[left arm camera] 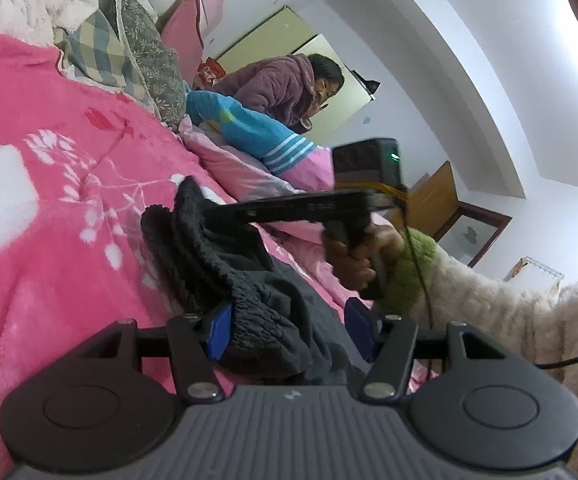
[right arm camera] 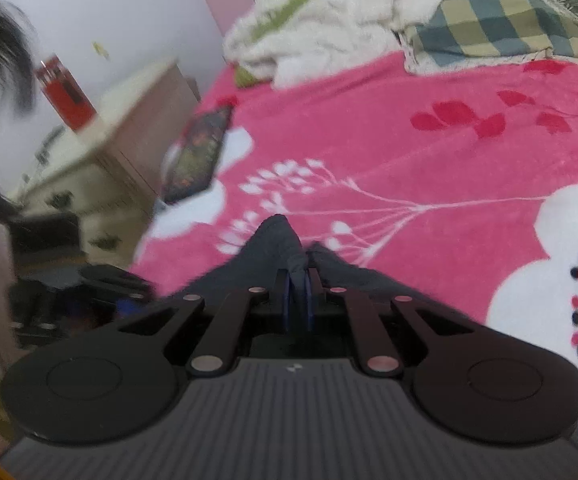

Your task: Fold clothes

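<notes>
Fluffy cream sleeve [left arm camera: 501, 312], green cuff [left arm camera: 409, 276]

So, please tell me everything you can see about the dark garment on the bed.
The dark garment is charcoal grey with a soft, fleecy look and a gathered, ribbed edge. It lies crumpled on the pink flowered blanket. The right gripper is shut on a pinched fold of it and lifts that part. The left gripper is open, with the cloth lying between its fingers.

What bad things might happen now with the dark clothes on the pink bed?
1. The right gripper pinches only a thin bit of the dark garment, so it might slip out.
2. The left gripper is open around the cloth, so that side could sag and spoil the fold.
3. A phone lies near the edge of the pink blanket; tugging the blanket could knock it off.
</notes>
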The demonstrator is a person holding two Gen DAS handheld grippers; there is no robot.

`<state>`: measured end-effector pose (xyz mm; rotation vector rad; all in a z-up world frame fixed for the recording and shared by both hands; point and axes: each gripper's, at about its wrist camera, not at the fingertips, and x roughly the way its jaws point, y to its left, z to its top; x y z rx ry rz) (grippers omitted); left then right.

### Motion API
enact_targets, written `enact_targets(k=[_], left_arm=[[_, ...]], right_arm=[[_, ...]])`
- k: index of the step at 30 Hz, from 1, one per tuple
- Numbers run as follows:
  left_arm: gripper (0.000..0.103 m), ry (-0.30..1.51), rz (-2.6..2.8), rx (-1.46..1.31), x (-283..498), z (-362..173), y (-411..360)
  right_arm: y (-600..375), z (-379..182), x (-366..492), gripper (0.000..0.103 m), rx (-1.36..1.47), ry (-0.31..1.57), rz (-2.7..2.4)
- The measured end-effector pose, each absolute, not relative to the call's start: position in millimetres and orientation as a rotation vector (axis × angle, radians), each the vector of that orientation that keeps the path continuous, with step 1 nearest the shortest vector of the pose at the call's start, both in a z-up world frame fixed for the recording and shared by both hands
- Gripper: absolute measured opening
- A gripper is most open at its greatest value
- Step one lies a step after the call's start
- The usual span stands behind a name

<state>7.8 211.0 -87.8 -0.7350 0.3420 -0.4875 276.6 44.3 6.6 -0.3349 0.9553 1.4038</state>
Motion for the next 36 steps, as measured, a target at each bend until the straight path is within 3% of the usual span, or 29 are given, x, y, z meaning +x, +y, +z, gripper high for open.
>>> enact_targets(k=[11, 15, 18, 24, 36], left_arm=[[0.059, 0.344, -0.391, -0.712, 2.0, -73.8, 219.1], [0.059, 0.327, -0.375, -0.681, 3.1, -57.1, 218.2], [0.059, 0.324, -0.386, -0.649, 14.5, -42.6, 214.4], [0.059, 0.378, -0.36, -0.537, 56.6, -15.5, 200.0], [0.059, 0.497, -0.394, -0.527, 78.9, -20.6, 201.2]], right_arm=[[58.6, -13.5, 271.7, 0.01, -0.414, 0.925, 1.319], [19.8, 11.7, 261.9, 0.027, -0.371, 0.835, 1.232], [-9.3, 30.6, 254.6, 0.029, -0.339, 0.768, 1.166], [-69.1, 51.0, 242.2, 0.03, -0.32, 0.675, 1.023], [-93.9, 3.1, 253.3, 0.03, -0.474, 0.671, 0.912]])
